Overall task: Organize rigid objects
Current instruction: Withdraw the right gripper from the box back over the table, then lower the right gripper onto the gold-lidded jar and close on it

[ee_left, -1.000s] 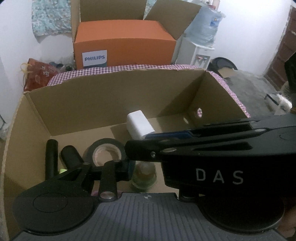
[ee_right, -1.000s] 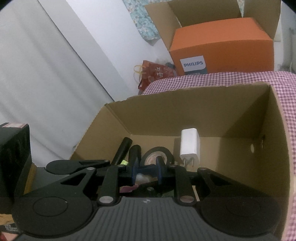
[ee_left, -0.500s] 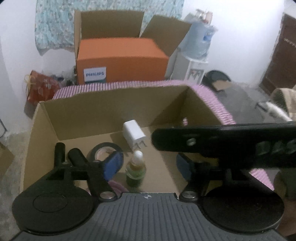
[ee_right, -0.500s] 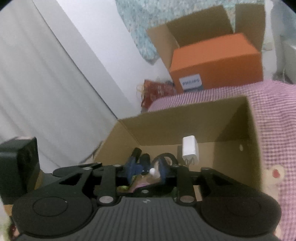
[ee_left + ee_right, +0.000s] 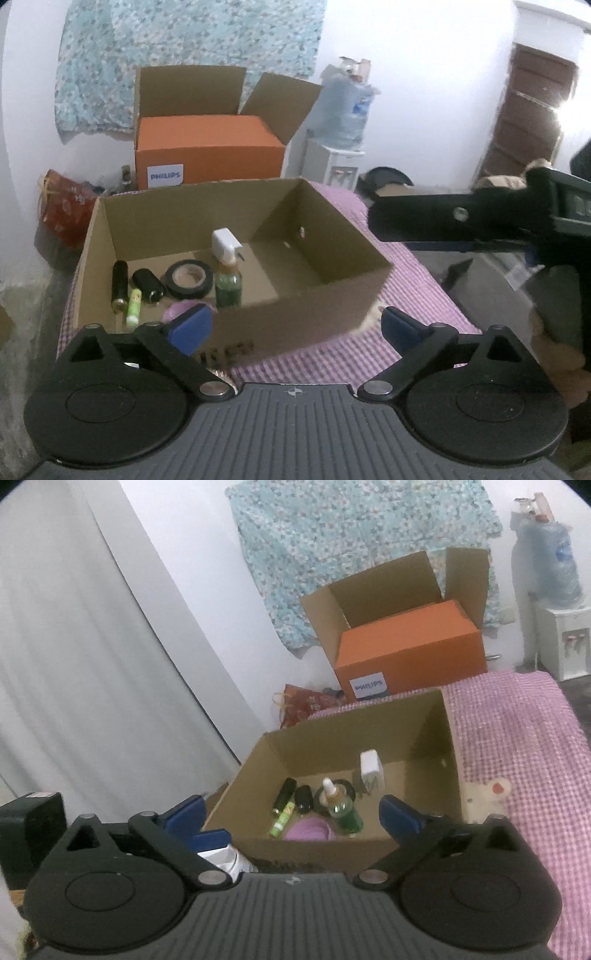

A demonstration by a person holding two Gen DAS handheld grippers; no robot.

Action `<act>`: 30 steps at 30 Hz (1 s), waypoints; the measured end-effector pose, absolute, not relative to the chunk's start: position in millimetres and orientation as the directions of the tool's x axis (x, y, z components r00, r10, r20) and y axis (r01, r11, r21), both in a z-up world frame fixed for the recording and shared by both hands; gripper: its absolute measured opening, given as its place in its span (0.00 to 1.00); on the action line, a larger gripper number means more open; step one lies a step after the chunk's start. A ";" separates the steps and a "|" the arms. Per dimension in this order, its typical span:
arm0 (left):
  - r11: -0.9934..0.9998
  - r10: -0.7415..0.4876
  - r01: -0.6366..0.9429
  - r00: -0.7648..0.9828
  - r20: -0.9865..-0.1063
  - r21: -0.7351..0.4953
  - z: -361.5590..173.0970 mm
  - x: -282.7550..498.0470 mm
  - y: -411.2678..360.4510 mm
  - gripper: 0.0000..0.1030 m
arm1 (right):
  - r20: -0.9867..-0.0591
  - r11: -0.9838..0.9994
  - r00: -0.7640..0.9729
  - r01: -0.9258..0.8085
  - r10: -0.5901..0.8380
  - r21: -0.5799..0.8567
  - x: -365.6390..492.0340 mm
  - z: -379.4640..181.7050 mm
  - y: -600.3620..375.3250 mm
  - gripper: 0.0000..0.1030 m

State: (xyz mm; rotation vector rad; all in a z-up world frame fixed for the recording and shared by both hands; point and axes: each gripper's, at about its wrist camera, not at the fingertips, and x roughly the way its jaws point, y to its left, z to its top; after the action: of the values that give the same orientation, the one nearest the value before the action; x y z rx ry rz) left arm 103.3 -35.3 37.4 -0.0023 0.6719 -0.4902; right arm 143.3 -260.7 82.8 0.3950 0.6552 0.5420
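An open cardboard box (image 5: 332, 291) on a pink checked cloth holds a green bottle (image 5: 228, 286) standing upright, a white charger (image 5: 225, 240), a black tape roll (image 5: 188, 278), two black cylinders (image 5: 147, 284), a green tube (image 5: 133, 302) and a purple lid (image 5: 181, 310). My left gripper (image 5: 295, 325) hangs before the box's near wall, its jaws opening wide with nothing between them. My right gripper (image 5: 293, 812) hovers back from the box (image 5: 332, 853), its jaws also opening and empty. The bottle (image 5: 341, 808) and charger (image 5: 371, 768) lie beyond it. Its black body (image 5: 443, 221) crosses the left wrist view.
An orange Philips box (image 5: 207, 147) in an open carton stands behind, with a water dispenser (image 5: 343, 110) to its right and a red bag (image 5: 62, 210) to its left. The checked cloth (image 5: 517, 738) stretches right of the box. A black case (image 5: 29, 830) sits left.
Both grippers have drawn back and up out of the box, and their jaws went from shut to wide. The green bottle now stands free inside the box.
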 end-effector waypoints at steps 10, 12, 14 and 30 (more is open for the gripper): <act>0.894 -0.426 0.410 0.653 -0.626 -0.181 8.3 76.7 -9.6 0.98 | -0.544 0.814 0.622 -0.308 0.564 0.492 105.7 62.3 -243.8 1.00; 0.896 -0.427 0.399 0.646 -0.633 -0.196 1.3 74.6 -4.6 0.98 | -0.560 0.813 0.605 -0.300 0.566 0.499 99.8 55.8 -240.2 1.00; 0.896 -0.426 0.395 0.641 -0.639 -0.202 -4.2 70.5 -0.4 0.98 | -0.573 0.812 0.592 -0.289 0.567 0.507 94.9 49.3 -237.6 1.00; 0.906 -0.409 0.369 0.632 -0.658 -0.208 -31.3 62.7 15.2 0.98 | -0.650 0.845 0.554 -0.226 0.520 0.485 67.4 34.8 -227.1 1.00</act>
State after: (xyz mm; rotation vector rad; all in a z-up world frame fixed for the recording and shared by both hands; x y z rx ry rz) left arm 62.7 15.2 -31.3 -0.0549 0.7667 -0.4453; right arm 67.4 -227.1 34.8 0.3680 0.8798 0.4524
